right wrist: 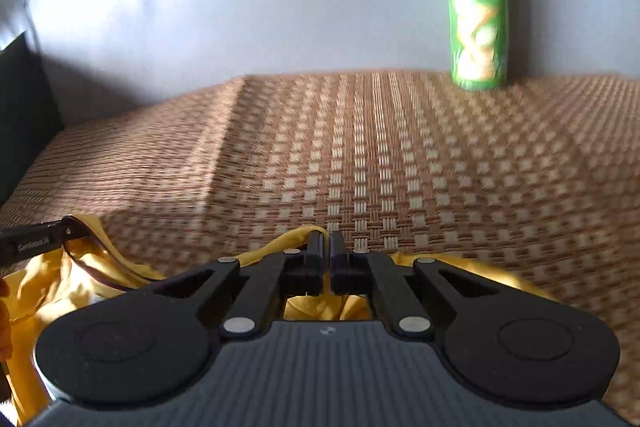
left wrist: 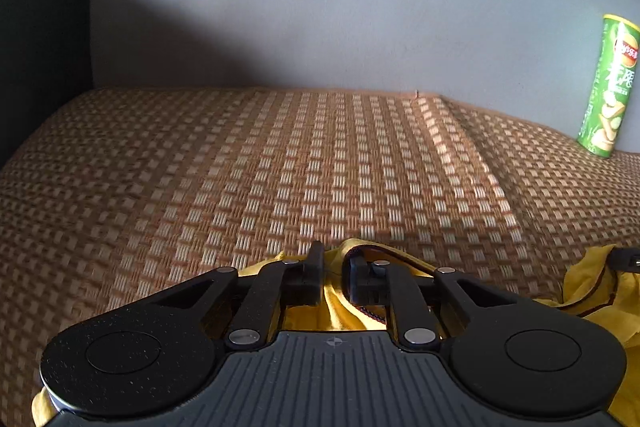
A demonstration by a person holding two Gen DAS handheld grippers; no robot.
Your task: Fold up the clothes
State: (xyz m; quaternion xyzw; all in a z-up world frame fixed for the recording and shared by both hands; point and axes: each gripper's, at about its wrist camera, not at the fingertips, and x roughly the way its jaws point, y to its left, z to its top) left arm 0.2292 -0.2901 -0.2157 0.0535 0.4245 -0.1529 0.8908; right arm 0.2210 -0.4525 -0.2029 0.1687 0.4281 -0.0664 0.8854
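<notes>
While narrowly apart, left fingers (left wrist: 315, 269) around one yellow garment (left wrist: 335, 307); right fingers (right wrist: 315, 261) pinched on it; one green can (left wrist: 610, 87).

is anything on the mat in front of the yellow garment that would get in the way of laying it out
Nothing visible does. The woven mat ahead of the yellow garment is bare. The only other item, a green chip can, stands upright at the far edge against the grey backrest, off to the right.

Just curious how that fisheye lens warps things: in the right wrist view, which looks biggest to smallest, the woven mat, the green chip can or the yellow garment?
1. Woven mat
2. Yellow garment, though largely hidden and close to the camera
3. Green chip can, cropped and farthest away
</notes>
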